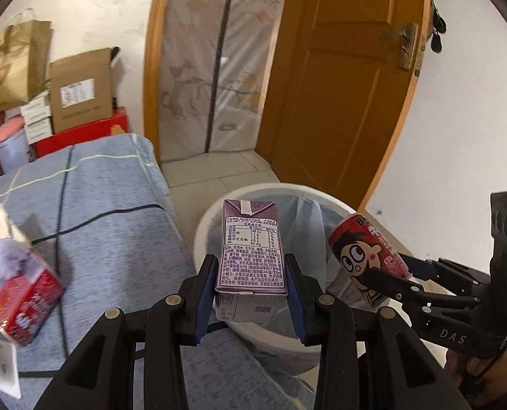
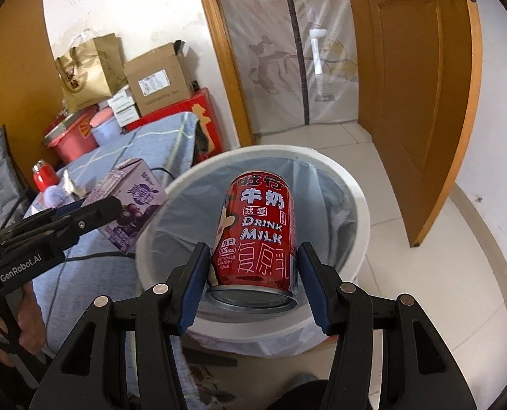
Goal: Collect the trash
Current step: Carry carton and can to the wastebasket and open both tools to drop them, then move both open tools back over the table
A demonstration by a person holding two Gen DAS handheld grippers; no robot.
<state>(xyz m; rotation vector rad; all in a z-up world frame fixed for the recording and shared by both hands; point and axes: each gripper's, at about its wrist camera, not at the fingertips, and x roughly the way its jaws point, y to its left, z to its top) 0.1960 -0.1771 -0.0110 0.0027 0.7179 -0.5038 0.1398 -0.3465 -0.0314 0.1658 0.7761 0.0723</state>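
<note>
My left gripper (image 1: 251, 270) is shut on a purple drink carton (image 1: 251, 253), held upright over the near rim of a white trash bin (image 1: 209, 218) lined with a pale bag. In the right wrist view the same carton (image 2: 130, 208) hangs at the bin's left side. My right gripper (image 2: 253, 263) is shut on a red milk can (image 2: 258, 235), held above the bin's opening (image 2: 352, 184). The left wrist view shows that can (image 1: 366, 256) at the bin's right edge. A crumpled red packet (image 1: 24, 300) with white tissue lies on the bed.
A bed with a blue checked cover (image 1: 99, 212) stands left of the bin. Cardboard boxes (image 1: 81, 89), a paper bag and red containers are stacked behind it. An open wooden door (image 1: 349, 78) and a zipped fabric wardrobe (image 1: 219, 61) lie beyond. A red bottle (image 2: 41, 176) stands on the bed.
</note>
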